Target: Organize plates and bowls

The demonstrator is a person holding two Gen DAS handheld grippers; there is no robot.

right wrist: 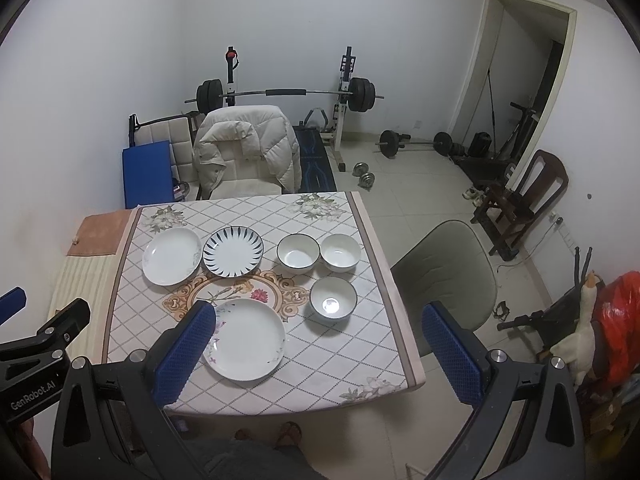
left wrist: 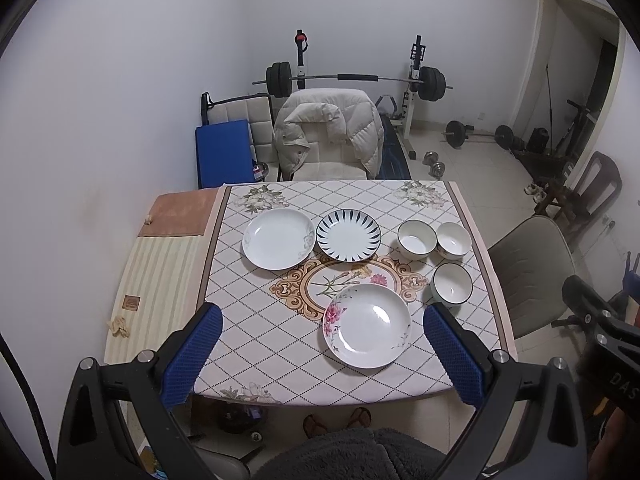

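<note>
Three plates and three bowls lie apart on the table (left wrist: 256,340). A white plate with pink flowers (left wrist: 367,326) (right wrist: 245,340) is nearest. A plain white plate (left wrist: 279,239) (right wrist: 172,255) and a blue-striped plate (left wrist: 348,234) (right wrist: 233,251) lie behind it. Two bowls (left wrist: 416,238) (left wrist: 452,240) stand at the back right, also in the right wrist view (right wrist: 298,255) (right wrist: 340,252). A dark-rimmed bowl (left wrist: 452,283) (right wrist: 333,298) stands in front of them. My left gripper (left wrist: 322,358) is open and empty, high above the near table edge. My right gripper (right wrist: 316,356) is open and empty, above the table's near right part.
A chair with a cream jacket (left wrist: 332,136) stands behind the table. A grey chair (right wrist: 444,276) stands at its right. A striped cloth surface (left wrist: 156,292) adjoins the left side. A barbell rack (left wrist: 352,80) and weights (right wrist: 416,142) lie on the floor beyond.
</note>
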